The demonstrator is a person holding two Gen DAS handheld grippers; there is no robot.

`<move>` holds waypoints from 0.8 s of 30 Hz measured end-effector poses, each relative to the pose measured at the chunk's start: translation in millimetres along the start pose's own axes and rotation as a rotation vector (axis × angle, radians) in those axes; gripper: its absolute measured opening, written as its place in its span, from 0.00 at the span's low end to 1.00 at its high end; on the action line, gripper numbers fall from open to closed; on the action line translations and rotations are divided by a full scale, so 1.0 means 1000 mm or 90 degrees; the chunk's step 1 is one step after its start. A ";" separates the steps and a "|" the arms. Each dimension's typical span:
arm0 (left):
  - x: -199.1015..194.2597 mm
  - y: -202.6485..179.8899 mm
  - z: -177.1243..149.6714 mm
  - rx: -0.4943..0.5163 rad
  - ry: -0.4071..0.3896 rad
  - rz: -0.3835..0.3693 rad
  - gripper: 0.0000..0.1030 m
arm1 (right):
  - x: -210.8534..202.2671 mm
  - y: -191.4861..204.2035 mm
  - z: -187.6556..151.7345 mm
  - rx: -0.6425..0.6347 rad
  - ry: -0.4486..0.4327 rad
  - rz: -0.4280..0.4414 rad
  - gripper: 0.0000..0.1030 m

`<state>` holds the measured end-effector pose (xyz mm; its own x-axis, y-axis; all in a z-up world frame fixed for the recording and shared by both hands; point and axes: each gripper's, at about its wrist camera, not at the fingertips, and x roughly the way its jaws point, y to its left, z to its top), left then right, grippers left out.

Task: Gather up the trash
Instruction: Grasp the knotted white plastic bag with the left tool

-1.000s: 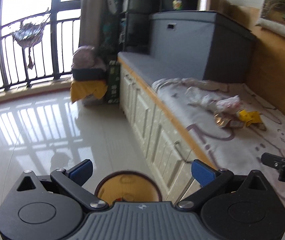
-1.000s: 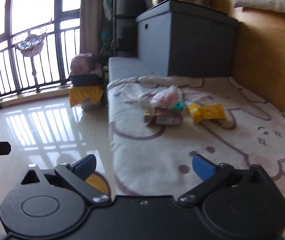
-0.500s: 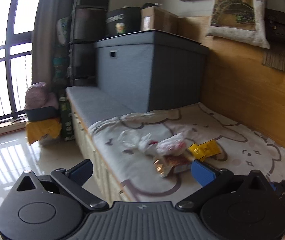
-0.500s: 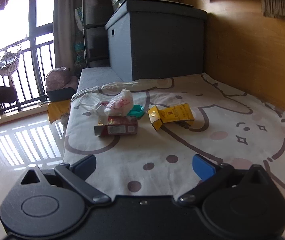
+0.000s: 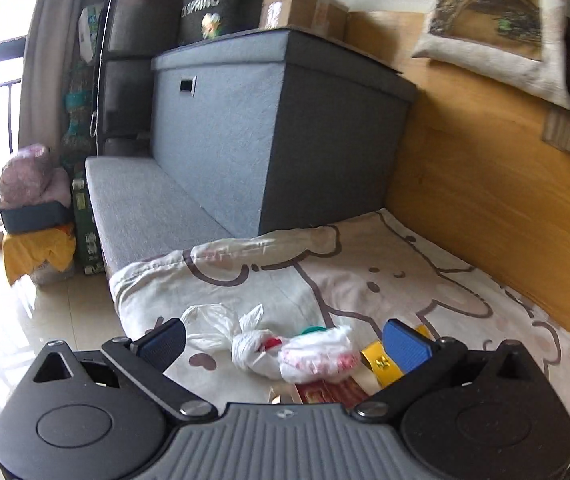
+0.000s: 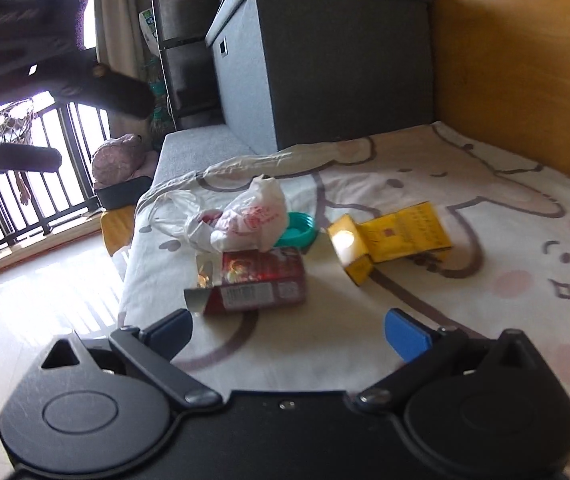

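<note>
Left gripper [image 5: 285, 342] jaws released above a crumpled white plastic bag [image 5: 305, 354], right gripper [image 6: 289, 330] jaws released, empty, near a red cardboard box [image 6: 253, 280], yellow carton [image 6: 393, 236] beyond, all on a cream cartoon-print bedsheet [image 6: 465, 184], grey fabric storage box [image 5: 277, 132] behind.

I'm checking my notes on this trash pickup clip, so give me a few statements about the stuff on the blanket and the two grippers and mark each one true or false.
1. The left gripper already holds the white plastic bag. False: its jaws stand open, with the bag lying between and beyond them.
2. The red box lies in front of the white plastic bag, nearer the right gripper. True.
3. The yellow box stands upright. False: it lies flat on the blanket.
4. A teal lid sits beside the bag. True.
5. The right gripper is open and holds nothing. True.
</note>
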<state>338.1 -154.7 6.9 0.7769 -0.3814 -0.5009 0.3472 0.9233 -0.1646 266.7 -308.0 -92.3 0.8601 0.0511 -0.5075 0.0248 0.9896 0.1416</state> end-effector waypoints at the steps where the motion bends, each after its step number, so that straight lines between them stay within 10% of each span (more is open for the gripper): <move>1: 0.007 0.003 0.002 -0.010 0.007 -0.001 1.00 | 0.006 0.001 0.002 0.004 0.001 0.003 1.00; 24: 0.145 0.032 -0.008 -0.267 0.240 0.019 1.00 | 0.065 0.019 0.008 -0.018 0.047 0.037 1.00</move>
<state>456.9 -180.3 -77.7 0.5147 -0.3832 -0.7670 0.0291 0.9018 -0.4311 326.8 -287.0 -115.4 0.8194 0.1180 -0.5610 -0.0399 0.9880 0.1494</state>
